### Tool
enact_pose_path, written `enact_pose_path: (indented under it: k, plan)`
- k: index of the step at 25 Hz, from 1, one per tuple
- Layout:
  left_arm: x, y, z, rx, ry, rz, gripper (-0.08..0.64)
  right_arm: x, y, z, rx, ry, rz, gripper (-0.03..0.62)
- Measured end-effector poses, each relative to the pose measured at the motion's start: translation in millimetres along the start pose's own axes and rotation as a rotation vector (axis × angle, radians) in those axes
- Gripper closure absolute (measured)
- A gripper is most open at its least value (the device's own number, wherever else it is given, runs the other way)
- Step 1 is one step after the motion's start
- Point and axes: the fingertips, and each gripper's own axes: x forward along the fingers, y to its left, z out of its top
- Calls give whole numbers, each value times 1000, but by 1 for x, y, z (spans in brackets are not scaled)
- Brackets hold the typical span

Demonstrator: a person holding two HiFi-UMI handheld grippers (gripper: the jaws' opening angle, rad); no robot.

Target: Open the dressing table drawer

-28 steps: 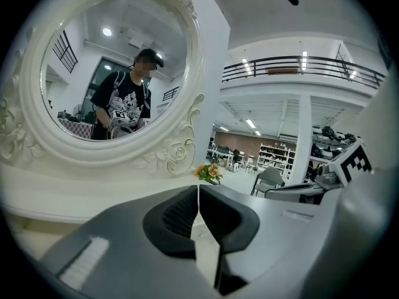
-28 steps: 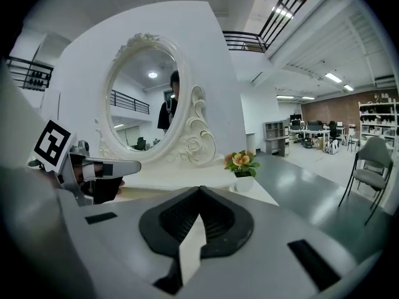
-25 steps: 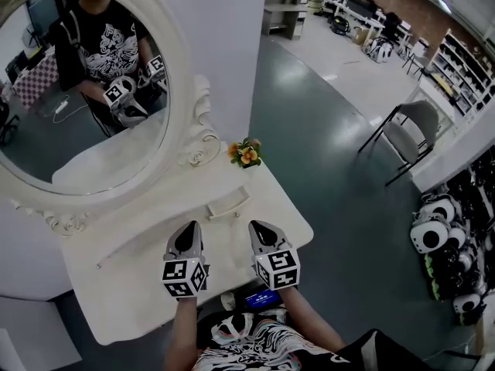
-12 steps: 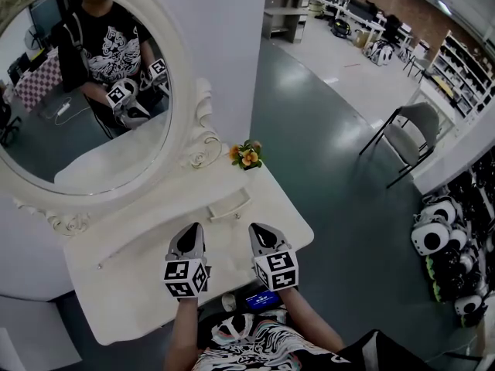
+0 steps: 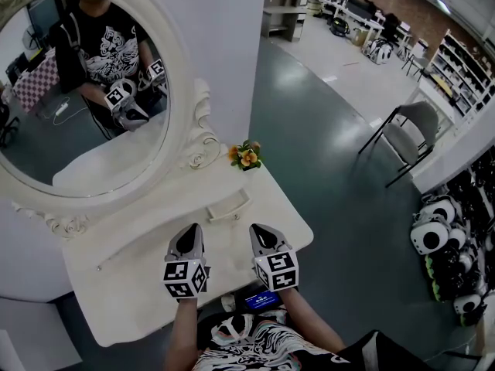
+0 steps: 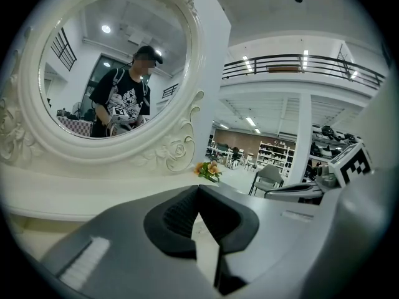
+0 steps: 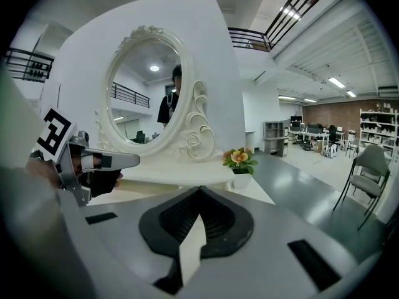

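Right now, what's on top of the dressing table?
A flower pot by the mirror and a white tray-like piece. The left gripper and right gripper cover the front edge.

dressing table drawer hidden beneath tabletop (image 5: pixel 128 280), mirror (image 5: pixel 77 153) cropped at top-left edge

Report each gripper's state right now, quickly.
Left gripper: shut, jaws tip to tip, holding nothing.
Right gripper: shut, jaws tip to tip, holding nothing.
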Motion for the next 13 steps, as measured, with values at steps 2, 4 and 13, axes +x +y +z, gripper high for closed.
enact_pose_path:
  k: [2,4,13]
  plan:
    - [0,1,1,-3,1,2,558,0,0,1,0,2,2,592]
    - [0,2,1,-6,3,3,558,1,0,1,0,4,3,592]
    - [6,2,-3,-7,12,6,558,5,-3,-3,9,7,8,592]
